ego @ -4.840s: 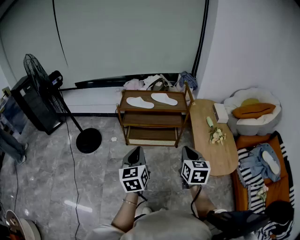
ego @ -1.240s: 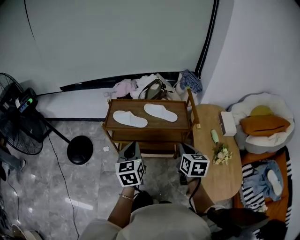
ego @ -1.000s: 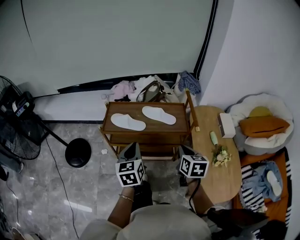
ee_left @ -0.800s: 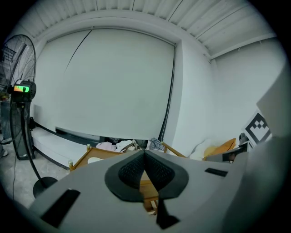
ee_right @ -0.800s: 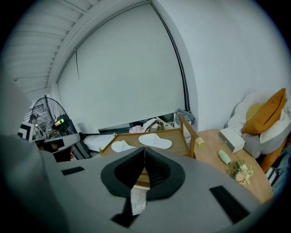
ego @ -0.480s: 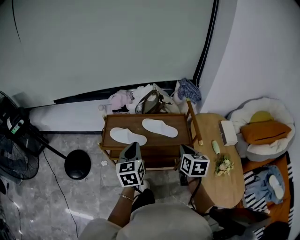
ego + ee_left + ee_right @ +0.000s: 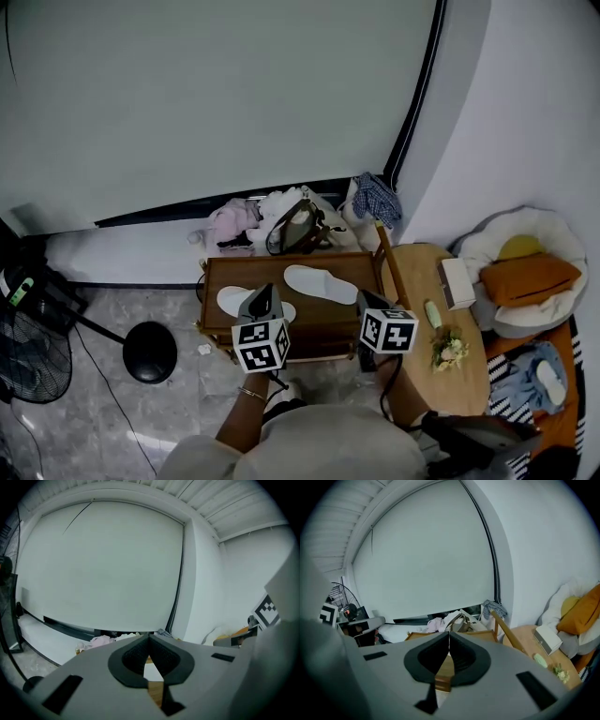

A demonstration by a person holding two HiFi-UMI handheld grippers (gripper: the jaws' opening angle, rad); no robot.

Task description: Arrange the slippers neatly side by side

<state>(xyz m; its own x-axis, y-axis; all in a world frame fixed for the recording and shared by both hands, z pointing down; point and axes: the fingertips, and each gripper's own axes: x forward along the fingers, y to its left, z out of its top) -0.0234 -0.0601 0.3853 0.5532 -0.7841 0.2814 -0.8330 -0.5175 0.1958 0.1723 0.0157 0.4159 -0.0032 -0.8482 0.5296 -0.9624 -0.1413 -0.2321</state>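
Head view looks down on two flat white fabric slippers lying on top of a brown wooden shelf rack (image 7: 323, 323), just ahead of both tongs. The left white slipper (image 7: 230, 301) lies at the rack's left side. Its middle is covered by the tip of the left tongs (image 7: 266, 290); whether they touch cannot be told. The right white slipper (image 7: 321, 284) lies farther back and to the right, at an angle and apart from its mate. The right tongs (image 7: 362, 294) are near its right end but clear of it.

Behind the rack, against the wall, sit a heap of pink and white clothes (image 7: 234, 220) and a brown handbag (image 7: 292, 230). A slanted wooden post (image 7: 388, 264) rises at the rack's right edge, between the rack and a light oval wooden desk (image 7: 461, 386). The desk bears a white box (image 7: 457, 282) and a small bunch of flowers (image 7: 449, 349). A round black fan base (image 7: 150, 352) stands on the grey floor at left.

Left gripper view shows the left tongs (image 7: 149, 637) closed, tips meeting, gripping nothing. Right gripper view shows the right tongs (image 7: 449, 635) likewise closed and empty.
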